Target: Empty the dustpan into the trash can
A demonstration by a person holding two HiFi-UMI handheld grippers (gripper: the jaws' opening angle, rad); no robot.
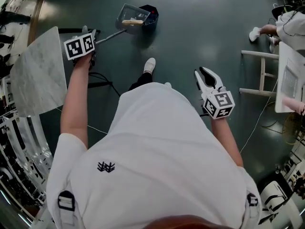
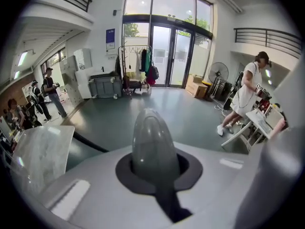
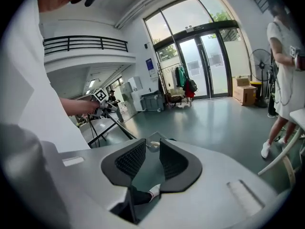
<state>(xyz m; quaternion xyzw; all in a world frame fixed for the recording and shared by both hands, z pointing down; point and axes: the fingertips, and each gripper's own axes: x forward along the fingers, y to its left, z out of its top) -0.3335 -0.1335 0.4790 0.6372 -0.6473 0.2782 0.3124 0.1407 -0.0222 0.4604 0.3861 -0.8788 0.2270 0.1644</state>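
The dustpan (image 1: 128, 14) leans over the left rim of the trash can (image 1: 153, 14), its handle (image 1: 110, 35) slanting off left. Right of and beyond the trash can the floor (image 1: 205, 27) lies bare. A shoe (image 1: 149, 65) stands near; a marble slab (image 1: 38, 75) well left, a white table frame (image 1: 262, 73) well right.

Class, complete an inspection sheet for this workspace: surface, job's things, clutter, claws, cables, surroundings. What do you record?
Surface: dark green floor, glossy, no spill seen.
Job's things: dustpan, pale debris inside, against the dark trash can.
Clutter: marbled board at left.
Grippers: left claw shut on the dustpan handle; right claw open, empty.
Cables: black cable near the person's shoe; thin white cable at right.
Surroundings: white table frame, another person beyond it.
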